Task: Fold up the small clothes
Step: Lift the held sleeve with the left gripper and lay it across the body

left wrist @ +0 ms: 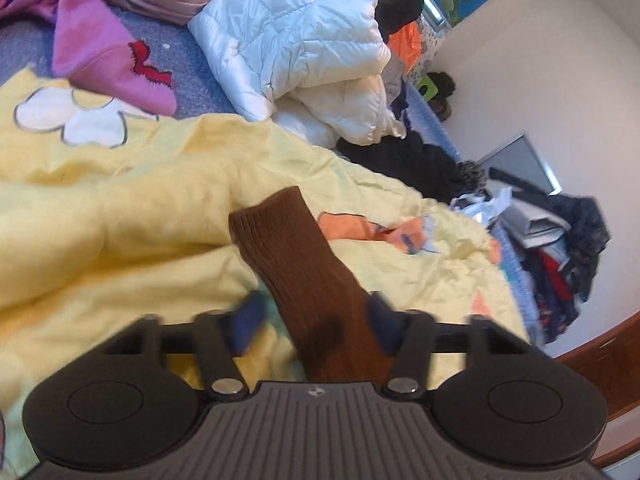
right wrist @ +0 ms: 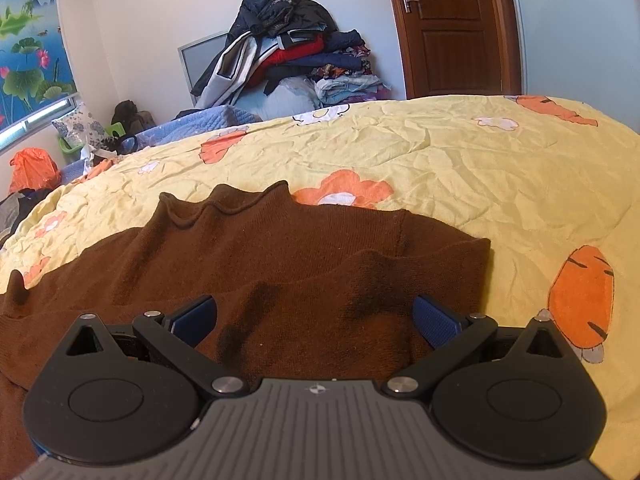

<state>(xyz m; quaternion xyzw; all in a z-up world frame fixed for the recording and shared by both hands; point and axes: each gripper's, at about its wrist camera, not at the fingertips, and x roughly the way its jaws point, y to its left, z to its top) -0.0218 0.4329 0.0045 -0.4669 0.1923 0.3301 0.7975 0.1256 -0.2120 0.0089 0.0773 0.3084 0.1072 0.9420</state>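
Right wrist: brown sweater (right wrist: 280,264) flat, collar pointing away; both claws (left (left wrist: 316,322), right (right wrist: 314,320)) spread wide, gripping nothing.

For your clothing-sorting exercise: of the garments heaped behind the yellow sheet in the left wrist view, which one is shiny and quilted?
The white puffer jacket: glossy and stitched in padded panels, unlike the matte pink garment and the black clothes beside it.

bed (right wrist: 460,152), yellow flowered cover | on it: brown sweater (right wrist: 280,248), white jacket (left wrist: 304,52), pink garment (left wrist: 104,52)
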